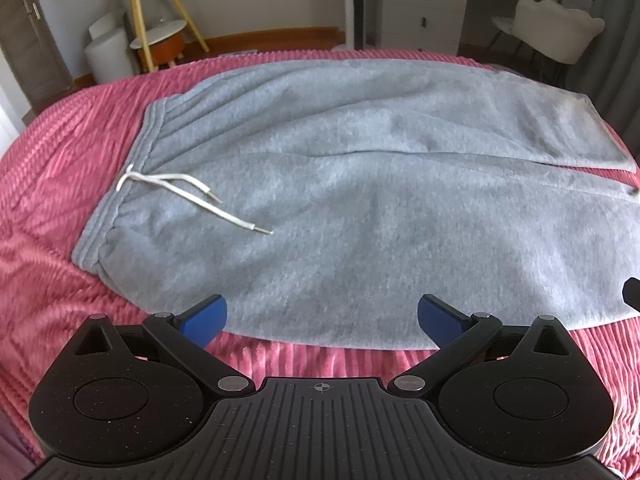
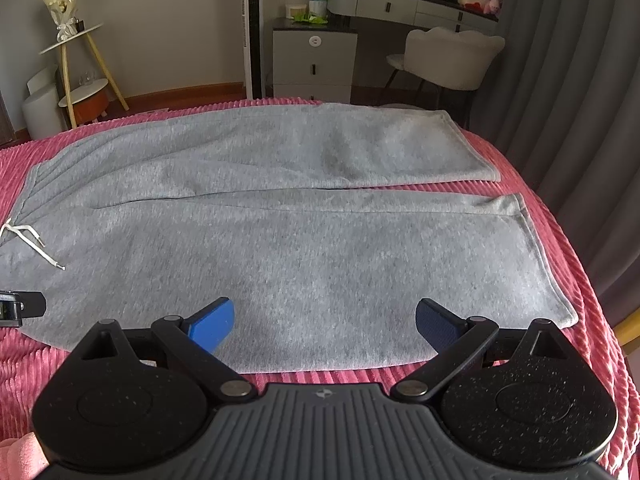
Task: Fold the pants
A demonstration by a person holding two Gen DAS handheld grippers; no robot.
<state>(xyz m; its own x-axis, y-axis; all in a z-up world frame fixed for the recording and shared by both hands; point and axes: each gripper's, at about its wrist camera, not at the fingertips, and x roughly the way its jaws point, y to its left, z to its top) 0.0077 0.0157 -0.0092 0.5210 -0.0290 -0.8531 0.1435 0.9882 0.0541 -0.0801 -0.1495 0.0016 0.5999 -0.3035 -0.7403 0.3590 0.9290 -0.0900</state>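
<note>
Grey sweatpants (image 1: 360, 208) lie flat and unfolded on a pink ribbed bedspread (image 1: 60, 184), waistband to the left, legs to the right. A white drawstring (image 1: 192, 196) lies loose on the front. In the right wrist view the pants (image 2: 320, 256) show both leg hems at the right. My left gripper (image 1: 322, 318) is open and empty, hovering over the near edge of the pants by the waist end. My right gripper (image 2: 324, 322) is open and empty over the near edge of the near leg. The right gripper's tip shows at the left view's right edge (image 1: 632, 290).
The bedspread (image 2: 560, 184) ends at the far and right sides. Beyond it stand a wooden tripod shelf (image 1: 160, 20), a white drawer unit (image 2: 314, 64), a white chair (image 2: 448, 60) and grey curtains (image 2: 580, 80).
</note>
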